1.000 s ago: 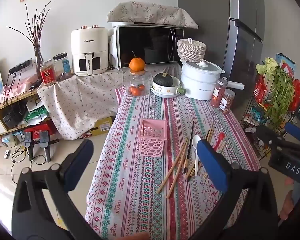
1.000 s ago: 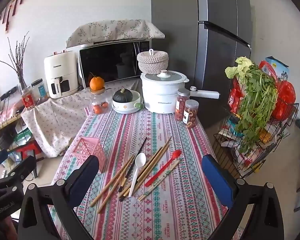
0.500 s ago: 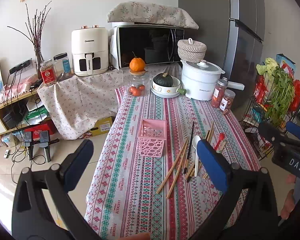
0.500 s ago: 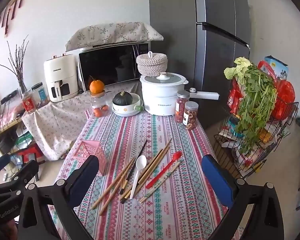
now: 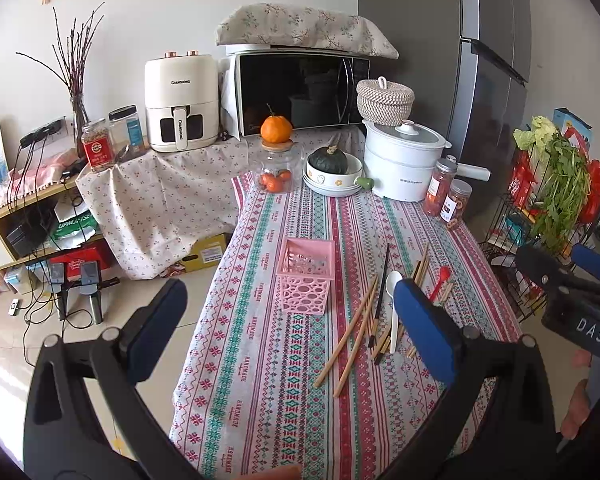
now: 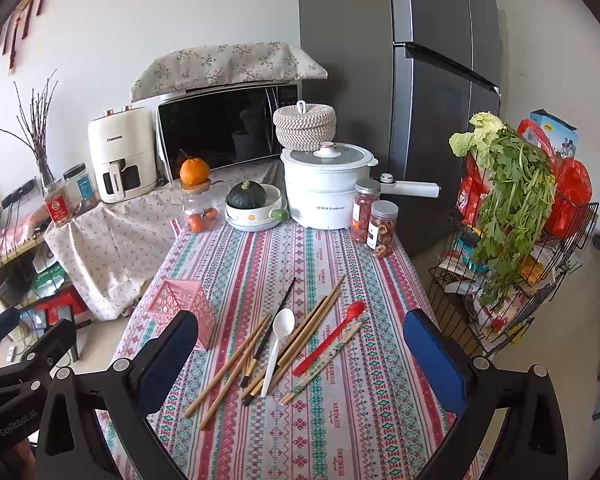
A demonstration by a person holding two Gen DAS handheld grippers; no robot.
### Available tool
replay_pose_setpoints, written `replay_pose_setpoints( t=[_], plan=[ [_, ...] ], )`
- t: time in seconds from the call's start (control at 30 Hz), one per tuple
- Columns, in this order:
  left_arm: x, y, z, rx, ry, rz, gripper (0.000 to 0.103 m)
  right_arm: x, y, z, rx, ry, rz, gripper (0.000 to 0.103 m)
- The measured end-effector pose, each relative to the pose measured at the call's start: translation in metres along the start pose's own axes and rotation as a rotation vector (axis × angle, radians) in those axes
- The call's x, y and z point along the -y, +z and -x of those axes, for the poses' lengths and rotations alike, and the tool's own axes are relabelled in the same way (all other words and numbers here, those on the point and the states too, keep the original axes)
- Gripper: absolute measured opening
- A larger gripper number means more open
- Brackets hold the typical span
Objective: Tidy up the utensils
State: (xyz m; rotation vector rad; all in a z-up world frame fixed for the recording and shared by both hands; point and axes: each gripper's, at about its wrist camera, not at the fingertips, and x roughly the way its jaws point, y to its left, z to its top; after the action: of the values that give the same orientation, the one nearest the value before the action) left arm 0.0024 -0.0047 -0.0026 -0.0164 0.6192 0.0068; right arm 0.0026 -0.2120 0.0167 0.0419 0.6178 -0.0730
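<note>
Utensils (image 6: 284, 344) lie loose on the tablecloth between the right tongs (image 6: 300, 356), which gape empty; left tongs (image 5: 288, 320) likewise.

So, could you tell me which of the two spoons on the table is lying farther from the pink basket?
The red spoon; the white spoon lies between it and the pink basket.

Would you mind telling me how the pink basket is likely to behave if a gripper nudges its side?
The pink basket stands upright, taller than wide, so it may tip. Its perforated plastic walls suggest it is light, and it looks empty, so it would probably slide on the tablecloth.
</note>
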Motion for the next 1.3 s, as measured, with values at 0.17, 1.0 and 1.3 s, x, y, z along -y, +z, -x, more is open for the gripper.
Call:
replay_pose_setpoints(
  t=[0.17,1.0,1.3],
  plan=[
    [-0.0006,0.0000,-0.0005,0.000,-0.001,-0.002,0.103,-0.0003,0.0002,-0.0001,0.000,0.000,-0.001,0.103],
    [0.0000,-0.0012,0.0015,0.000,-0.002,-0.001,0.103,-0.0018,-0.0008,-0.0008,-0.003,0.001,-0.002,0.103],
    [-0.0002,-0.0013,0.0015,0.000,-0.002,-0.002,0.103,-0.0017,-0.0007,-0.0010,-0.003,0.000,-0.002,0.103]
  ],
)
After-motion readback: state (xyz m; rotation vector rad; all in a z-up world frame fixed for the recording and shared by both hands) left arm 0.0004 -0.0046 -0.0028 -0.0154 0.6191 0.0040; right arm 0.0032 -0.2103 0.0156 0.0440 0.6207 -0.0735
